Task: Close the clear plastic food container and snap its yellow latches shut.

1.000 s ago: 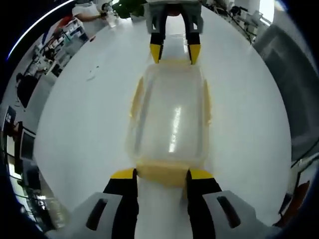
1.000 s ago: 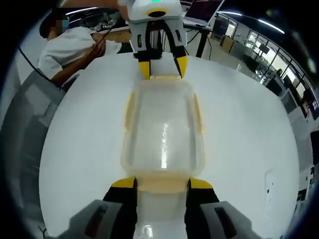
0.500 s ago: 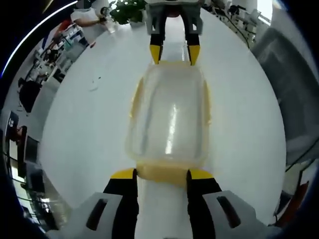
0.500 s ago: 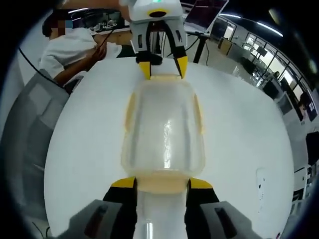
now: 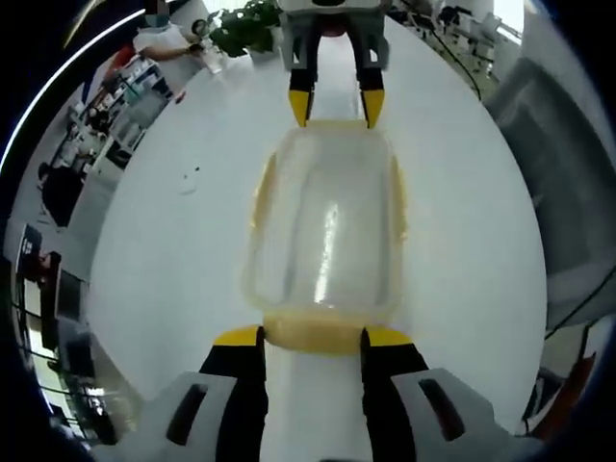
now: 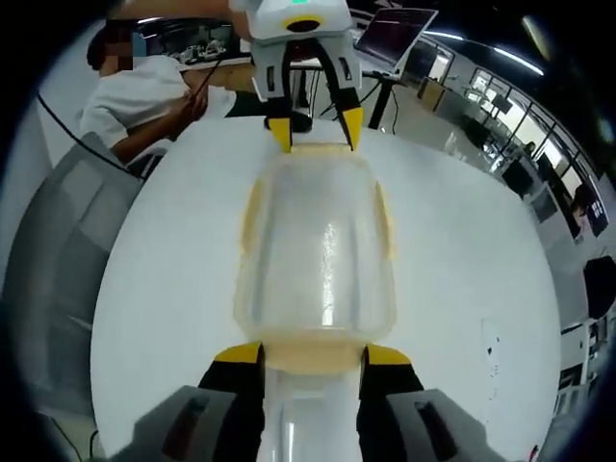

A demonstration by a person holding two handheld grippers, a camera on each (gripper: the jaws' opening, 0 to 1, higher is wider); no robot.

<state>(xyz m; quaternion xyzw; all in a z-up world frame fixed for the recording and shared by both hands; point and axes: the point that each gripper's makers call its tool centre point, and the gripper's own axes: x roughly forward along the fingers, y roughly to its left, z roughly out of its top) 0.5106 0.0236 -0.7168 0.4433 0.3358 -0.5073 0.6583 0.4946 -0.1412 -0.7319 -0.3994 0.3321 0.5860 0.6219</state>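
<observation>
On a white table (image 5: 144,250), two hand-held grippers are bracketing the clear plastic food container (image 5: 327,231), its lid already on: left hand-held gripper (image 5: 310,337) and right hand-held gripper (image 6: 310,354), jaws spread, straddling opposite yellow end latches (image 5: 313,332), apparently pressing them closed.

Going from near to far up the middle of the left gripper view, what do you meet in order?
Left tongs → near yellow end latch → clear plastic food container → far yellow end latch → right tongs → green potted plant.
</observation>
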